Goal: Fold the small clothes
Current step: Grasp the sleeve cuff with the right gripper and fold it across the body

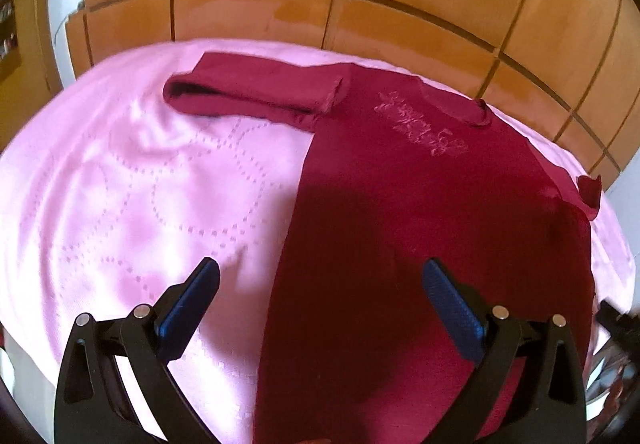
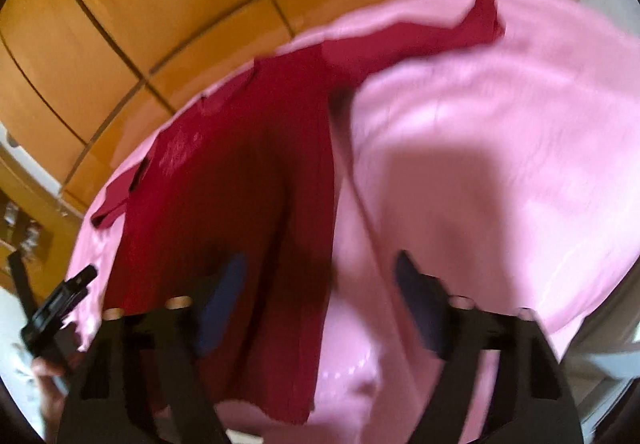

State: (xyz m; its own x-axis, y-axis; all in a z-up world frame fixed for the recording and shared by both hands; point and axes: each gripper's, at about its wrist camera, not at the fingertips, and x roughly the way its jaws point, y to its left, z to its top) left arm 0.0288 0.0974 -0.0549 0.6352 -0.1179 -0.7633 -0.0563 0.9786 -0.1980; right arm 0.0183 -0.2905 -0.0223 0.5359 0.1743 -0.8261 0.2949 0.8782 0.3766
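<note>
A dark red long-sleeved shirt (image 1: 420, 172) with a faint chest print lies flat on a pink cloth (image 1: 140, 172). One sleeve (image 1: 248, 92) stretches out to the left. My left gripper (image 1: 320, 268) is open just above the shirt's lower body, with one blue pad over the pink cloth and the other over the red fabric. The right wrist view is blurred. There the shirt (image 2: 248, 164) runs toward me, and my right gripper (image 2: 320, 264) stands with its jaws apart across the shirt's right edge. Nothing is gripped. The other sleeve (image 2: 440, 32) reaches to the far right.
The pink cloth (image 2: 480, 124) covers a rounded table. Orange floor tiles (image 1: 360, 4) lie beyond its far edge. Furniture (image 1: 12, 36) stands at the far left. In the right wrist view the other gripper (image 2: 60, 304) and a hand (image 2: 44, 376) show at the lower left.
</note>
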